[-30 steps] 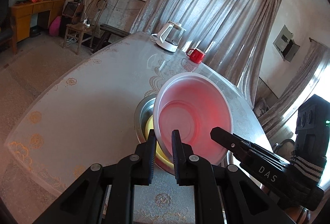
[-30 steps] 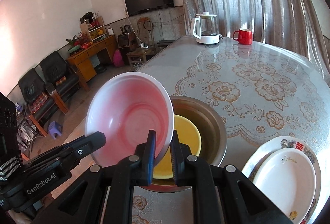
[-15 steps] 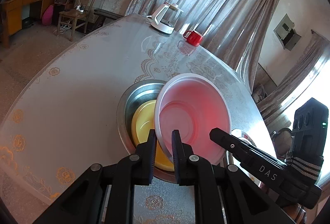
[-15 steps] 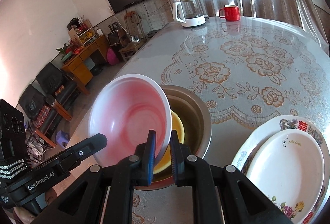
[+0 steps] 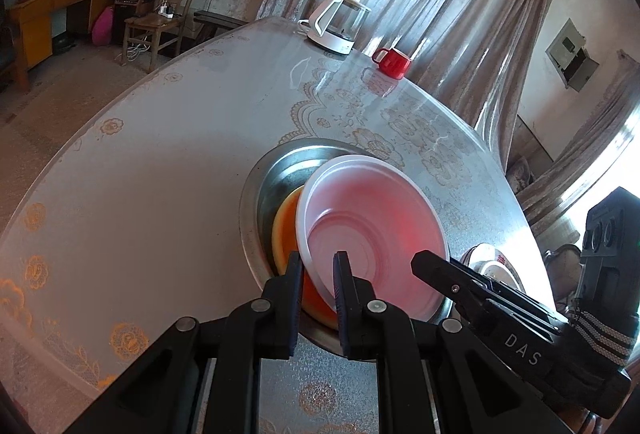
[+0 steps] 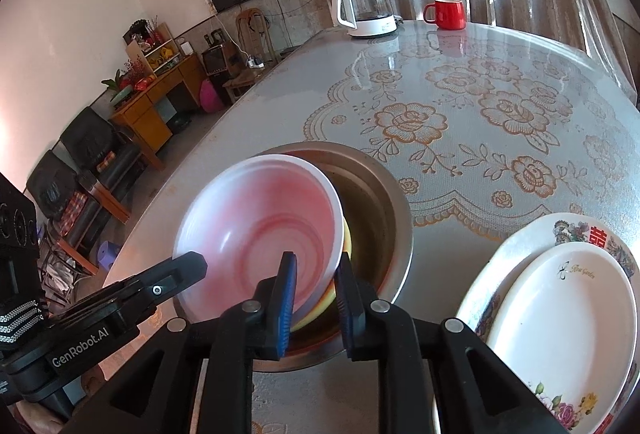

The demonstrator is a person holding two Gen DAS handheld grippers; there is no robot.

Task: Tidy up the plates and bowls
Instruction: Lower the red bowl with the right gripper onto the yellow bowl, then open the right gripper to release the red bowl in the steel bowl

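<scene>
A white and pink plastic bowl sits tilted in a steel basin, on top of a yellow bowl. My left gripper has its jaws a little apart around the pink bowl's near rim. My right gripper has its jaws apart around the opposite rim. Each gripper also shows in the other's view, the right one in the left wrist view, the left one in the right wrist view.
Two stacked plates, a white one on a flowered one, lie right of the basin. A glass kettle and a red mug stand at the table's far edge. The lace-patterned tablecloth covers the round table.
Both grippers lowered the pink bowl into the steel basin onto the yellow bowl. Both pairs of jaws have widened slightly around its rim.
</scene>
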